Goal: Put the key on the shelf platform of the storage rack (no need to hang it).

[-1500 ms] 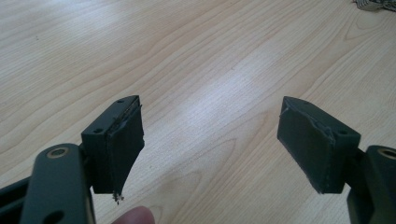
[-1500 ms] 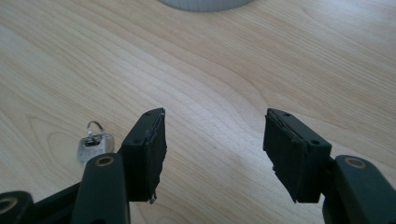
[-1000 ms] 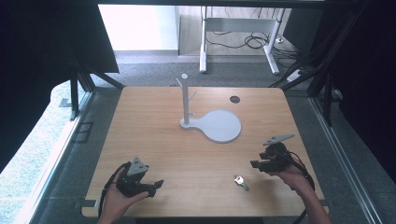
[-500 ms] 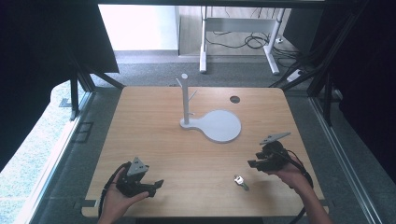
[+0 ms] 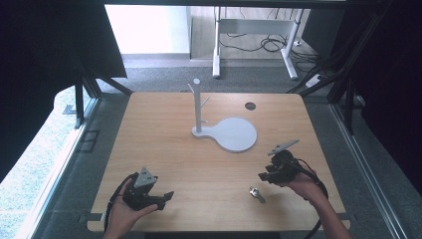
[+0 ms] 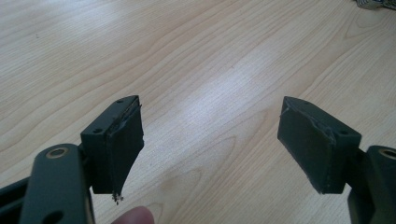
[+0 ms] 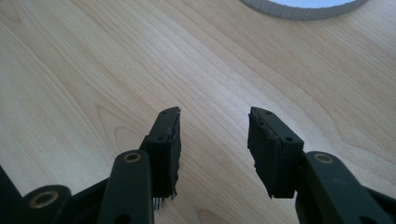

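A small metal piece (image 5: 257, 194) lies on the wooden table (image 5: 164, 129) near the front edge. My right gripper (image 5: 263, 175) hovers just behind and to the right of it, pointing left. In the right gripper view its jaws (image 7: 214, 135) stand partly open over bare wood; they have just been closing with nothing between them. My left gripper (image 5: 165, 199) rests at the front left in a hand, pointing right. Its jaws (image 6: 210, 140) are wide open and empty. A white peg stand (image 5: 198, 104) rises from a round white base (image 5: 234, 133) at the table's centre.
A dark round hole (image 5: 250, 105) sits in the tabletop at the back right. The white base's rim (image 7: 303, 7) shows ahead of the right gripper. A fingertip (image 6: 133, 217) shows below the left jaw. Beyond the table stand a desk's legs and cables.
The right gripper has edged slightly to the left, toward the table's middle. The left hand and its gripper have stayed put.
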A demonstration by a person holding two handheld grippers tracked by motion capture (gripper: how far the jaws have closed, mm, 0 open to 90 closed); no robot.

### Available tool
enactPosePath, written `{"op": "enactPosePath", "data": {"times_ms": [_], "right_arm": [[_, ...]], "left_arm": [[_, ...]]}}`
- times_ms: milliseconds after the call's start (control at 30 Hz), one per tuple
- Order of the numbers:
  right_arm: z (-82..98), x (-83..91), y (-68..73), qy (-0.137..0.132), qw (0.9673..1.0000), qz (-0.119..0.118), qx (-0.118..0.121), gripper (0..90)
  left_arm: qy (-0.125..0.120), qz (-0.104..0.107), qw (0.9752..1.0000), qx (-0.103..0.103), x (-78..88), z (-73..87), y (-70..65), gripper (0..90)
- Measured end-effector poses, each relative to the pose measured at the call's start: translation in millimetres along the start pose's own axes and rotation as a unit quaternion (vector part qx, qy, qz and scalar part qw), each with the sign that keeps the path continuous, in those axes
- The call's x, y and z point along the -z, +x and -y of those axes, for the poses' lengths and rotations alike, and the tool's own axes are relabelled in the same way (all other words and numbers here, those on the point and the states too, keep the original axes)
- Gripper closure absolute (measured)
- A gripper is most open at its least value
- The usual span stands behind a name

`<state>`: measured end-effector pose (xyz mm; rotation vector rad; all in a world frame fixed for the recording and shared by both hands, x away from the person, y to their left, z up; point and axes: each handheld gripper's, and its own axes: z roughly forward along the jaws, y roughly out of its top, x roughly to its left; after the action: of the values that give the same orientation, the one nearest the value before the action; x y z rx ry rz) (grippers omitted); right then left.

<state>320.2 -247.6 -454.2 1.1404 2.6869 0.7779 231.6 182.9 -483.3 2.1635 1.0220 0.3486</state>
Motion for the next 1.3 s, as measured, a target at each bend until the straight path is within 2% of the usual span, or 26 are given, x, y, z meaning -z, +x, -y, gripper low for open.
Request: {"op": "enactPosePath", "data": {"times_ms": [233,400,833,867,1300], "right_arm": [[-2.2,-7.0,6.2,0.025,0.9994,-0.024,0.007,58.7],[-2.8,-13.0,8.9,0.042,0.9986,-0.031,0.010,60.9],[-6.6,-26.8,18.6,0.081,0.9958,-0.038,0.020,67.4],[-7.0,-29.7,20.3,0.086,0.9951,-0.038,0.032,67.5],[-11.5,-44.9,26.9,0.112,0.9925,-0.037,0.032,73.0]], "left_arm": [[-0.002,0.001,1.0000,0.002,0.0,0.2,0.4,22.7],[-0.001,0.001,1.0000,0.002,0.0,0.2,0.2,22.7],[-0.001,0.002,1.0000,0.001,-0.7,0.2,-0.3,22.7],[-0.001,0.002,1.0000,0.001,-0.8,0.2,-0.2,22.7],[0.001,0.003,1.0000,0.002,-2.2,0.5,-0.4,22.5]]}}
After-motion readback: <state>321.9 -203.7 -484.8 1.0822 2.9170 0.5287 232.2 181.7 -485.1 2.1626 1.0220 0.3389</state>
